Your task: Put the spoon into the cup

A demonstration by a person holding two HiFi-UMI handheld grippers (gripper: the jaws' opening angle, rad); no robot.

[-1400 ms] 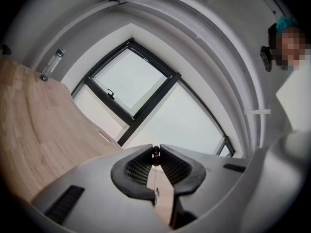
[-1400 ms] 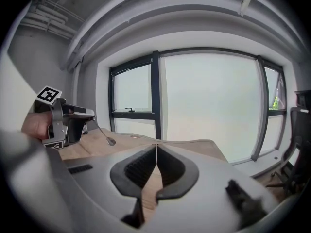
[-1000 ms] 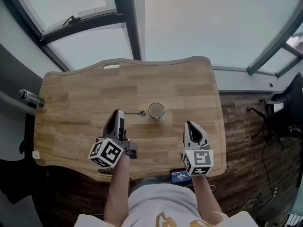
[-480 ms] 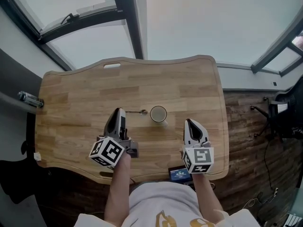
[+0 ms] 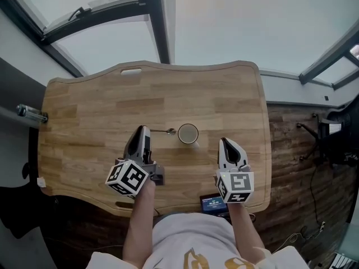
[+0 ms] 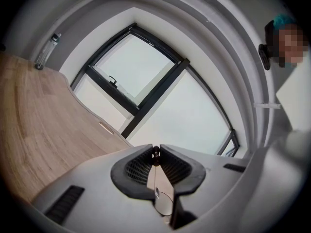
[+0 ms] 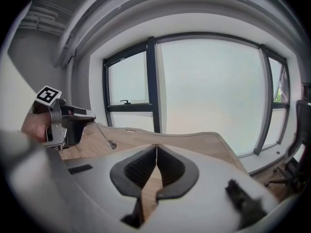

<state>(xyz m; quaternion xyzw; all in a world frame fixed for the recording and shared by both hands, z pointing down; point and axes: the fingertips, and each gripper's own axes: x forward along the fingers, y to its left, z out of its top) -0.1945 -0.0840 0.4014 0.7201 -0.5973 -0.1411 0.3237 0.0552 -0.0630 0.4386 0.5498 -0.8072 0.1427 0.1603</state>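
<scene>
While the wooden table (image 5: 84,111) fills most of the head view, both grippers sit over its near half. The left gripper (image 5: 143,132) lies at about 9 o'clock from the cup (image 5: 188,133), and the right gripper (image 5: 226,143) at about 4 o'clock from it, well apart from the other. Each gripper's body points toward 12 o'clock. The left jaws are clamped on the end of the spoon's handle, which shows in the left gripper view as a small dark tip pinched between the ribbed pads. The right jaws are pressed together at their tips with nothing between them. The cup stands upright and open-mouthed on the wood, a little toward 3 o'clock from the table's middle. The spoon (image 5: 164,131) is in the left gripper's hold, its long axis running from 9 to 3 o'clock in the head view. Its bowl is the leading end, pointing toward 3 o'clock at the cup and stopping just beside the rim, outside it. Seen from the right gripper view, the spoon slopes downward from the jaws, the bowl lower than the handle.
</scene>
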